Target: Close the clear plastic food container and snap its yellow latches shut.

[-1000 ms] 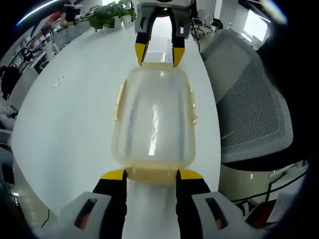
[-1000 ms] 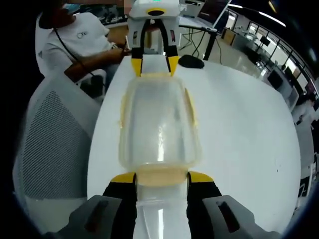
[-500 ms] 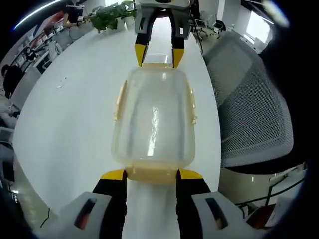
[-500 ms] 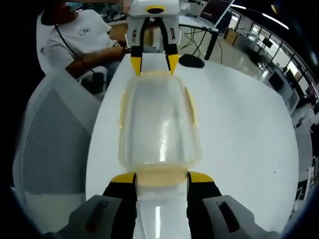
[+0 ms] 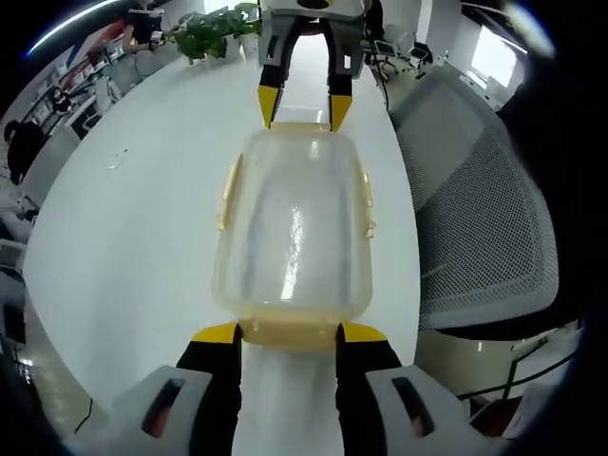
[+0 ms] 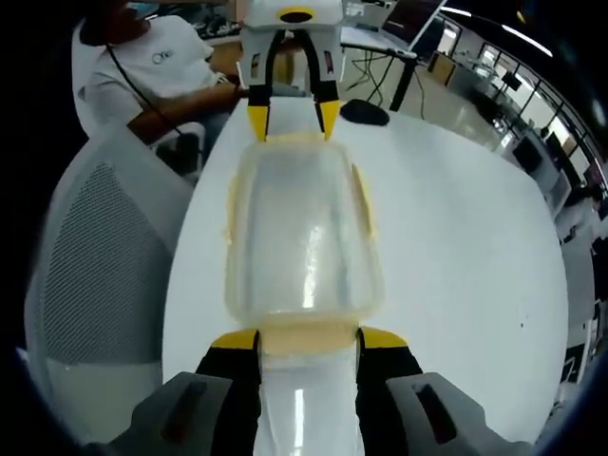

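The clear plastic container (image 5: 293, 228) lies lidded on the white table (image 5: 133, 218), with yellow side latches (image 5: 228, 190) flat against its walls. My left gripper (image 5: 290, 332) is open at the near end, its yellow-tipped jaws flanking the yellow end latch (image 5: 290, 334). At the far end my right gripper (image 5: 299, 103) is open around the opposite latch. In the right gripper view the same container (image 6: 302, 237) runs from my right gripper (image 6: 307, 339) up to my left gripper (image 6: 290, 116), each straddling an end latch (image 6: 306, 334).
A grey mesh office chair (image 5: 484, 209) stands close to the table's edge beside the container, also seen as the chair (image 6: 95, 266). A potted plant (image 5: 204, 28) sits at the far end. A seated person (image 6: 152, 66) and a dark mouse (image 6: 366, 116) lie beyond.
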`<state>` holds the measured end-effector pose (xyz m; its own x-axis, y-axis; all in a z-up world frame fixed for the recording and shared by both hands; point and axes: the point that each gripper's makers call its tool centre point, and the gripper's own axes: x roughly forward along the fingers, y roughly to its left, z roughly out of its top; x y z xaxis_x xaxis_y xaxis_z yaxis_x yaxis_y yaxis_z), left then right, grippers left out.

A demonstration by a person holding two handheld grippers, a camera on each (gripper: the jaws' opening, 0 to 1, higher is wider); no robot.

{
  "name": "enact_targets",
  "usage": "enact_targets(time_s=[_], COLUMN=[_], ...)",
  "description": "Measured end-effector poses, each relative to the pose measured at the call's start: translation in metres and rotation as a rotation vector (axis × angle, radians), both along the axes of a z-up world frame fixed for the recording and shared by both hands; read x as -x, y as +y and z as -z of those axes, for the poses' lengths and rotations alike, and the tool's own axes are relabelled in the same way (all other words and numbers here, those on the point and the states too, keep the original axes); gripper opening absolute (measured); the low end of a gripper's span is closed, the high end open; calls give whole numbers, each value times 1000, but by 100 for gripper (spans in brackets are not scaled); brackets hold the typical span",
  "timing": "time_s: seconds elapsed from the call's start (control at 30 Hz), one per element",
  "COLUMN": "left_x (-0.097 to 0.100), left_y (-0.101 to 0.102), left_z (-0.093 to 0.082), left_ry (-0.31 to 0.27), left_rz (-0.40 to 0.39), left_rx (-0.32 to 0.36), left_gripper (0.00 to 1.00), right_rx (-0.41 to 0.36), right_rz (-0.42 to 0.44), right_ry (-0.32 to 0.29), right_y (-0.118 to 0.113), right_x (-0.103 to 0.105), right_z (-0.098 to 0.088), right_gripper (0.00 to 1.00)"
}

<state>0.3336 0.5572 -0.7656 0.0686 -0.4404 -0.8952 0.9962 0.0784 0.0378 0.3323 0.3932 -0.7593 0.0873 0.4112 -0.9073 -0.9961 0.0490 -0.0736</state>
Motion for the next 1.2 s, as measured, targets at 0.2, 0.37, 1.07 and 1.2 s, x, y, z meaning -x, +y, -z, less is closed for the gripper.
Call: enact_targets(time_s=[0.2,0.37,1.07,1.2], left_x=[-2,-2,-3,-4], left_y=[-9,-16,-45,-52], left_z=[-1,-1,-1,-3], left_ry=[-1,1,7,6], left_rz=[0,1,-5,-6], left_rx=[6,6,17,17], left_gripper=[37,37,37,37], right_rx=[6,18,27,27], right_rz=[-2,1,-4,-4], right_ry=[-5,-7,-5,-4], right_y=[-8,-15,-45,-50], right_x=[-2,-2,-5,-6], right_z=[-2,-1,-3,-4], right_gripper=[37,37,37,37])
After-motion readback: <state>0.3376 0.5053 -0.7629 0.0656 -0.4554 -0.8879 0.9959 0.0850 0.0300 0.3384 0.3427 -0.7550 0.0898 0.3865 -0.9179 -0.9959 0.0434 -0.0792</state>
